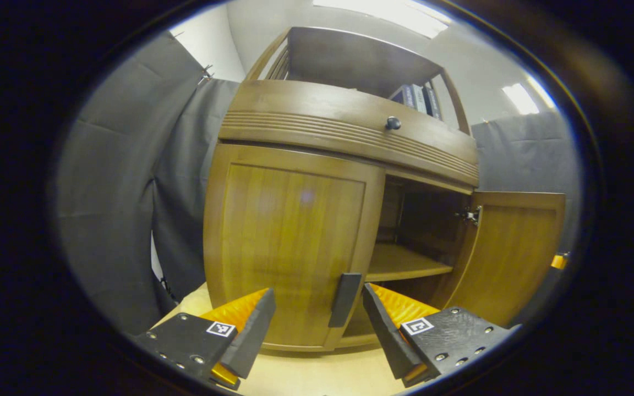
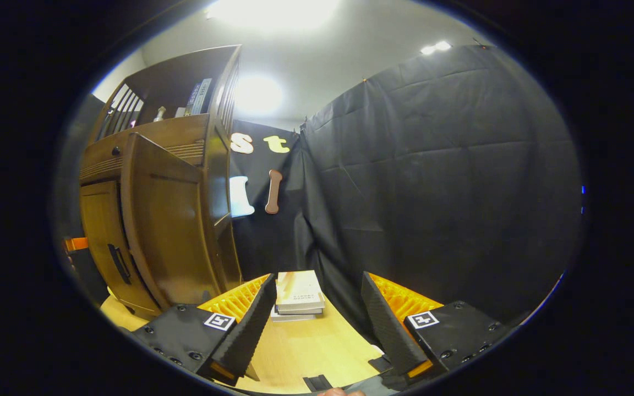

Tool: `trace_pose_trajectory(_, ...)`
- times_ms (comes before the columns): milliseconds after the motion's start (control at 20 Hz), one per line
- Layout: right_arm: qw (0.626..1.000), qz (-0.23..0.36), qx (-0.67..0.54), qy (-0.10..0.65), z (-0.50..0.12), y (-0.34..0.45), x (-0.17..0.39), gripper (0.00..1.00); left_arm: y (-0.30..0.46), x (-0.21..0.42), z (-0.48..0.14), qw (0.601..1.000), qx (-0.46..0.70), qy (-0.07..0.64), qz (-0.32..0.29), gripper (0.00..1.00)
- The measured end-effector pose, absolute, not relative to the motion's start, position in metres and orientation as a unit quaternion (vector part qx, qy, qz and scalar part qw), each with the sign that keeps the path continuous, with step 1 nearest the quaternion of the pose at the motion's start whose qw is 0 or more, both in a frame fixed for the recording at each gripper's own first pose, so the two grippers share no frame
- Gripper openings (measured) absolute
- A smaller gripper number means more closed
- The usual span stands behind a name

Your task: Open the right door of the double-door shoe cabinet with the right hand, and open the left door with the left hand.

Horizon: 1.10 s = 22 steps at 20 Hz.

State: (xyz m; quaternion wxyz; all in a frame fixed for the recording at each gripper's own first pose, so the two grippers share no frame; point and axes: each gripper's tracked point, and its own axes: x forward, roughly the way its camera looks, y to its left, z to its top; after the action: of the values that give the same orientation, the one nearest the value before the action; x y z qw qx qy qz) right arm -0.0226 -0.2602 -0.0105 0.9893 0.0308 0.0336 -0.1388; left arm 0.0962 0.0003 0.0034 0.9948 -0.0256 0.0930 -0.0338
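Brown wooden double-door shoe cabinet (image 1: 317, 181), on pale floor. Right door (image 1: 509, 253) swung open, shelf inside exposed; left door (image 1: 289, 247) shut. Dark upright bar handle (image 1: 344, 300) on the left door's inner edge, long axis vertical, just ahead between the left gripper (image 1: 317, 324) fingers, which gape wide, holding nothing. Right gripper (image 2: 314, 324), fingers equally spread and empty, faces away toward stacked books (image 2: 299, 294).

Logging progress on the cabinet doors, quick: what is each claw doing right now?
Left claw: open, holding nothing, pointed at the closed left door's handle.
Right claw: open, holding nothing; the right door is already swung open.
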Motion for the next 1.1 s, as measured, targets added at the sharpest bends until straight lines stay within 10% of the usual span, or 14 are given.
trace_pose_trajectory(550,0.989,-0.135,0.04,0.039,-0.022,-0.282,0.047,0.92,-0.049,0.197,-0.048,0.992,-0.015,0.124,-0.013,0.96)
trace_pose_trajectory(850,0.991,-0.12,0.041,0.04,-0.029,-0.293,0.084,0.92,-0.054,0.208,-0.073,0.99,-0.002,0.141,-0.007,0.67)
trace_pose_trajectory(1100,0.992,-0.108,0.046,0.04,-0.035,-0.301,0.106,0.98,-0.062,0.213,-0.089,0.988,0.005,0.155,-0.004,0.67)
